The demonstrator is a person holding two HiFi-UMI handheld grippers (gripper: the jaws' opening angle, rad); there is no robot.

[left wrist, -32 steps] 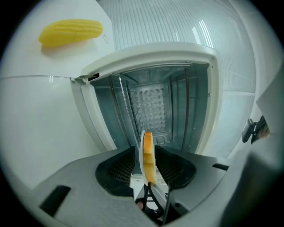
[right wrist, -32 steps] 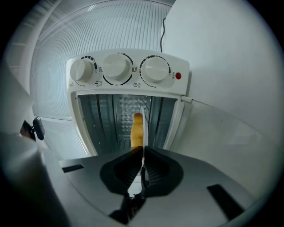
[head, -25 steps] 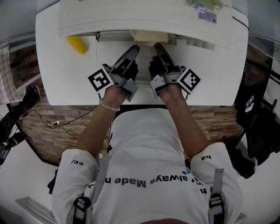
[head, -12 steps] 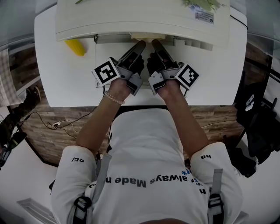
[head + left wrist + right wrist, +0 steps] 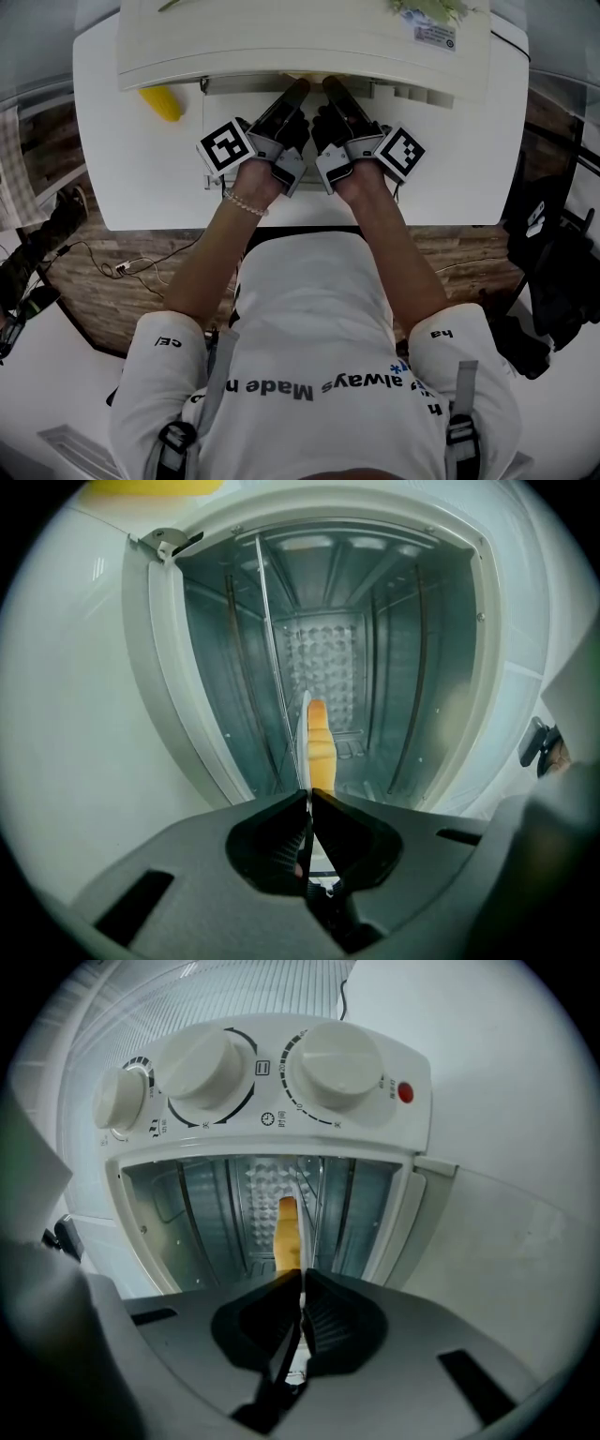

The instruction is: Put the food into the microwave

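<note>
Reaching forward over the white surface (image 5: 112, 178), the person held one tool in each hand, side by side and close together. The left tongs (image 5: 296, 89) and the right tongs (image 5: 330, 86) pointed level at the mouth of the cream microwave (image 5: 309, 42), their tips just under its front edge. The open door (image 5: 217, 108) lay flat beneath them. In the left gripper view the left tongs (image 5: 309, 794) were closing, with the thin white rim of a plate (image 5: 304, 728) between the pads and hardly any gap on either side of it. In the right gripper view the right tongs (image 5: 301, 1274) were pressed tight on the near edge of the same plate (image 5: 300, 1241). Both cameras saw the plate edge-on, as a narrow pale line. Just past the tips lay the food (image 5: 319, 742), an orange-brown piece resting on the plate and reaching into the metal cavity (image 5: 422, 667); it showed the same way from the right (image 5: 287, 1232). Farther in stood the perforated back wall (image 5: 323, 663). Beside the opening the control panel carried pale knobs (image 5: 333, 1058) and a red lamp (image 5: 404, 1092). Off to the left on the surface, near the microwave's front corner, lay a yellow item (image 5: 162, 99).
</note>
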